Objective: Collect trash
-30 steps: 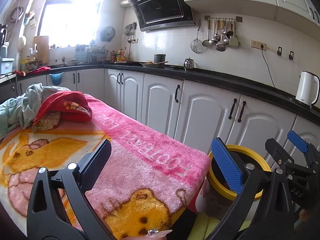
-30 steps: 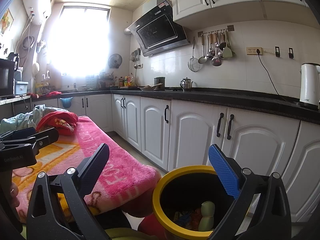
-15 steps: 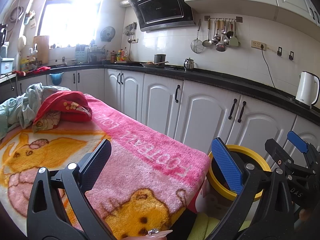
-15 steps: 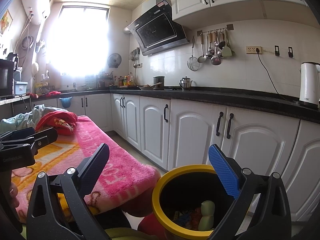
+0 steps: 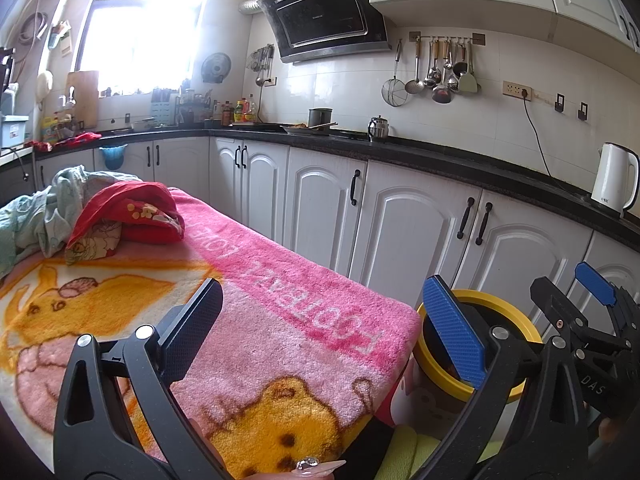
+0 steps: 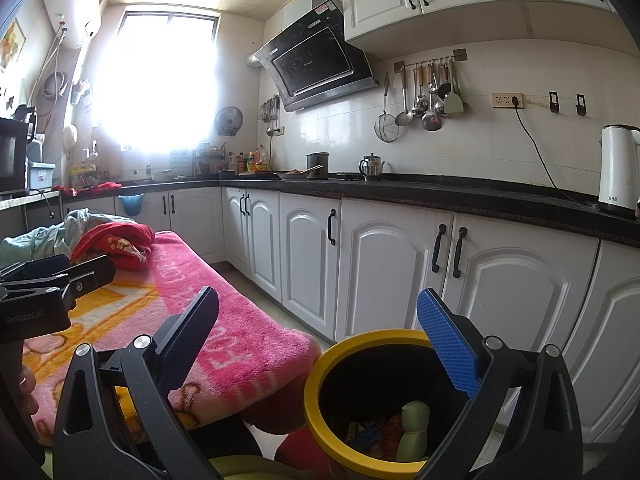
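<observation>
A yellow-rimmed black trash bin stands on the floor beside the table; it also shows in the left wrist view. Inside lie a pale green bottle and some colourful scraps. My right gripper is open and empty, held over the bin's near rim. My left gripper is open and empty above the pink blanket that covers the table. The right gripper shows in the left wrist view, the left gripper in the right wrist view.
Crumpled red and green clothes lie at the blanket's far end. White cabinets under a black counter run close behind the bin. A white kettle stands on the counter at right.
</observation>
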### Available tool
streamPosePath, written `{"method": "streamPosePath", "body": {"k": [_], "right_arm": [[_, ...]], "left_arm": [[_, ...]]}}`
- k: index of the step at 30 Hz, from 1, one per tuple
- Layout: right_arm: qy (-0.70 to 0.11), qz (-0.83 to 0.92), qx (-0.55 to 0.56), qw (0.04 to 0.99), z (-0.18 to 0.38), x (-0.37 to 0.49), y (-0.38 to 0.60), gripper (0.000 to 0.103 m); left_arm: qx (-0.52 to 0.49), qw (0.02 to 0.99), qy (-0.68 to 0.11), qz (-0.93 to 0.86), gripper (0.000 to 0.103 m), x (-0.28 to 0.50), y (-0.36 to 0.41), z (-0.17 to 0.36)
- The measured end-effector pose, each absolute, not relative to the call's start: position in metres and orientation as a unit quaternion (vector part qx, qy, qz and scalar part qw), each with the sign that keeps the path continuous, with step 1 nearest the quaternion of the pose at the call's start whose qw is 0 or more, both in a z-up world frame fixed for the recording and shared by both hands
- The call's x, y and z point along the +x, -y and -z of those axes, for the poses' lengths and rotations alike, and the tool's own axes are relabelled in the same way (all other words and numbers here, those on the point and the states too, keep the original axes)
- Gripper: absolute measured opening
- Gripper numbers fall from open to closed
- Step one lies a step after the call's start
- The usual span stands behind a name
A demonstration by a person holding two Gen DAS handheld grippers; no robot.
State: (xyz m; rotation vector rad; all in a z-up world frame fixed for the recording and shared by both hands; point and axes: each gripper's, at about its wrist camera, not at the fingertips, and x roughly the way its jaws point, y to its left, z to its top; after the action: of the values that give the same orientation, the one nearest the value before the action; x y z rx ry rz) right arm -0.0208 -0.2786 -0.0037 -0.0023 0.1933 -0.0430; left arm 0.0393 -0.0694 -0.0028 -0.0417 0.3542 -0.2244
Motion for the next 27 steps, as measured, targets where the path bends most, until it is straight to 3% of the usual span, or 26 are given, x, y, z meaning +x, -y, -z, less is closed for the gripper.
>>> {"method": "streamPosePath", "body": {"k": [21,27], "right_arm": [[-0.103,0.03,0.006,0.994,0.007,-0.018,0.289,0.097],[-0.147,0.007,0.006,0.989,-0.002,0.012,0.268,0.097]], "left_arm": [[-0.021,0.972,-0.216,0.09,0.092,0.05,0.069,0.012],[-0.114,0.958,-0.264,0.016,0.092,0.071,-0.023,0.002]]}}
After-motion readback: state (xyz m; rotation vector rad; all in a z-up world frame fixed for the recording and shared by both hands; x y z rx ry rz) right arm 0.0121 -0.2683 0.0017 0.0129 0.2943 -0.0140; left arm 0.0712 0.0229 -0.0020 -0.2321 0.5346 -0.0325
